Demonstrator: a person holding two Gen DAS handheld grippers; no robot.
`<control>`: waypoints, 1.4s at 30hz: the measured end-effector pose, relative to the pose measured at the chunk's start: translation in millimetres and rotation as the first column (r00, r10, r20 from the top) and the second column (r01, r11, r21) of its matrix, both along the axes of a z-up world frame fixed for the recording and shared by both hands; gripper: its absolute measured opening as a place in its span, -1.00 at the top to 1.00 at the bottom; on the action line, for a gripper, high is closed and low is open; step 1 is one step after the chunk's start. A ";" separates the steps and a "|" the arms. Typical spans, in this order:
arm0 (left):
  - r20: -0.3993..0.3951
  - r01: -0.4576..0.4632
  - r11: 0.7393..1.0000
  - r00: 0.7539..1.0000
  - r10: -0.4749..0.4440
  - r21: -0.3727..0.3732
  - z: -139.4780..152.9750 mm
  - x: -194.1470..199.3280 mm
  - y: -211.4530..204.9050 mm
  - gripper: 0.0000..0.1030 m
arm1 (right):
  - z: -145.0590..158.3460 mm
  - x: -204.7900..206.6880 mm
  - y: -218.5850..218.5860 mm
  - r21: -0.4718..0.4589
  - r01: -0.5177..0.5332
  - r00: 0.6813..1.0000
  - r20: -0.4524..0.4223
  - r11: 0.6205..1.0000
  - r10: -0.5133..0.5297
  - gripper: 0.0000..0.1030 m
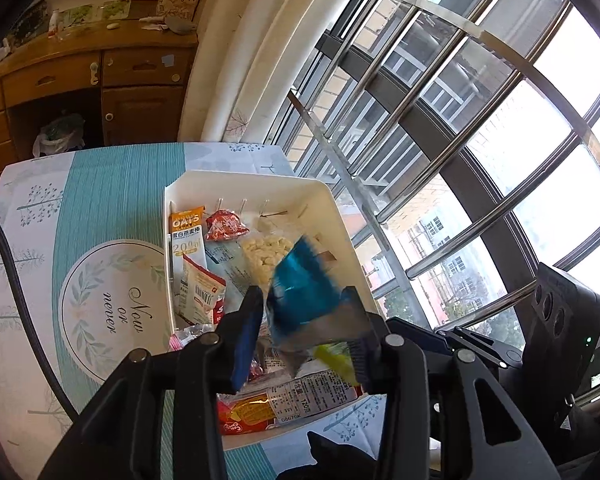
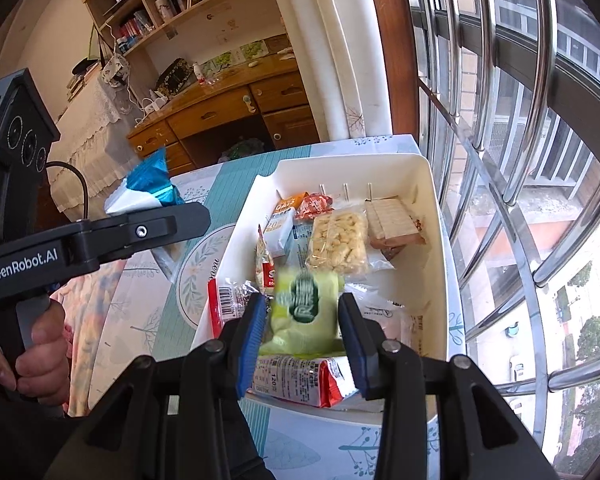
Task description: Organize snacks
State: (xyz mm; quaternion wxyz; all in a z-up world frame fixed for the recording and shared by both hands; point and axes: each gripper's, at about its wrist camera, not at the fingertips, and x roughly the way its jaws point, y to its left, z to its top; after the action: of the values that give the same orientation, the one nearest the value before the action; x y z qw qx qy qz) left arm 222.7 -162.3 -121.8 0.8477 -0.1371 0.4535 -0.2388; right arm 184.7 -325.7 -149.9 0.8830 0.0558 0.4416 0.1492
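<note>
A white bin on the table holds several snack packets: an orange oats bar, a red packet, a clear pack of pale puffs and a wafer pack. My left gripper is over the bin with a blurred blue packet between its fingers, which stand apart; grip unclear. My right gripper is over the bin's near end with a blurred light-green packet between its spread fingers.
The table has a teal and white cloth. A barred window runs along the right side. A wooden desk with drawers stands beyond the table. The left gripper body shows at left in the right wrist view.
</note>
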 end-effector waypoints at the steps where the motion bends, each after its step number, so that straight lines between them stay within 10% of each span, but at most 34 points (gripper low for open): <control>1: -0.002 -0.013 1.000 1.000 0.013 0.004 0.2 -1.2 2.2 -0.02 | -0.9 0.7 0.1 0.007 -0.001 1.000 -0.005 1.000 0.001 0.25; 20: -0.016 -0.103 0.993 0.994 0.104 0.056 10.1 -39.3 57.9 -0.50 | 0.4 -25.1 35.6 0.023 0.006 1.000 -0.030 1.000 -0.006 0.04; 36: -0.057 -0.201 0.976 0.977 0.206 0.083 7.8 -130.6 193.9 -0.82 | -12.1 -88.0 119.7 0.017 0.075 0.992 -0.107 0.997 -0.073 -0.09; 42: -0.074 -0.199 0.972 0.975 0.210 0.128 5.9 -157.6 221.4 -0.97 | -20.3 -125.7 142.9 0.015 0.093 0.987 -0.129 0.996 -0.091 -0.54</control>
State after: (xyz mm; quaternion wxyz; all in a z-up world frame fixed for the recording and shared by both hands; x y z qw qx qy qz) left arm 65.2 59.1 -115.9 0.8538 -0.1424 0.4870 -0.1164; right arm 59.0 -182.8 -170.2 0.8580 0.0947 0.4929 0.1089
